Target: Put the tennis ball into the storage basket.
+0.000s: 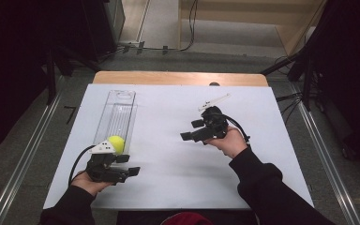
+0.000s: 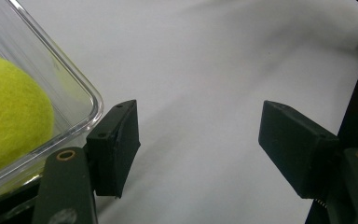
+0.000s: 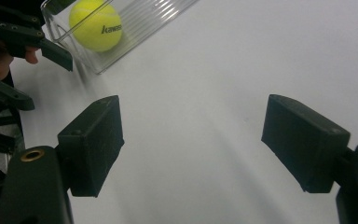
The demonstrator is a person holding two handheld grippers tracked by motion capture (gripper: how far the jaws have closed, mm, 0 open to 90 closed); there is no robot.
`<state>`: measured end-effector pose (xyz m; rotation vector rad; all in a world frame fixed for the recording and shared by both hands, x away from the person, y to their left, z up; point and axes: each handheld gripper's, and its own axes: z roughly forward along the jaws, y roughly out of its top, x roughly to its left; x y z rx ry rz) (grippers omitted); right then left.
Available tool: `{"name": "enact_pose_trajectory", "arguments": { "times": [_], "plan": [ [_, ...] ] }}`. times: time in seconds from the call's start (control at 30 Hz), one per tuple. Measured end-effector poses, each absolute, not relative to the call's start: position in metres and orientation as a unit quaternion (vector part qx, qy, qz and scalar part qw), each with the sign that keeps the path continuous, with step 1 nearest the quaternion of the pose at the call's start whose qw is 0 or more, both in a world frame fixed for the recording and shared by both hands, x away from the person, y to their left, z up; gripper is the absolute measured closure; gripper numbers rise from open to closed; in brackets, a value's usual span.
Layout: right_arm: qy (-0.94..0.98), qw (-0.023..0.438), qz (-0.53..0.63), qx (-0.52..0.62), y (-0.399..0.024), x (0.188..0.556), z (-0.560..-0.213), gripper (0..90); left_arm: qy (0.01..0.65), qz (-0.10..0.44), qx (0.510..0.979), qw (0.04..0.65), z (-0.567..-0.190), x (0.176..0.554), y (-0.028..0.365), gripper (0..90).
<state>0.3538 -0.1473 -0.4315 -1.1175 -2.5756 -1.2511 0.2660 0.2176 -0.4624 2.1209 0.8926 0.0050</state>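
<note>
Tennis ball (image 1: 116,142) sits at near end of clear tray (image 1: 122,101), left of frame. Left gripper (image 1: 130,171) just beside tray corner, jaws apart, empty. Right gripper (image 1: 187,136) mid-table over bare white sheet (image 1: 168,164), jaws apart, empty

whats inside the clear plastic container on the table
One yellow-green tennis ball sits at the near end of the clear container, beside the left gripper. The rest looks bare down to its ribbed floor. That gripper's grey plate covers part of the near end.

The yellow tennis ball (image 3: 96,24) in the clear tray (image 3: 144,28) bears the dark brand word "kawasaki", partly readable.
</note>
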Motion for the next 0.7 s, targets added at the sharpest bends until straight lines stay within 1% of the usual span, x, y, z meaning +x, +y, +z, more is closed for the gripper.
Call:
{"name": "enact_pose_trajectory", "arguments": {
  "times": [0.7],
  "plan": [
    [-0.836, 0.009, -0.409, -0.366, -0.167, 0.334, -0.435, 18.4, 0.355, 0.002, 0.841, 0.407, -0.463, 0.266, 0.218, 29.6]
  ]
}}
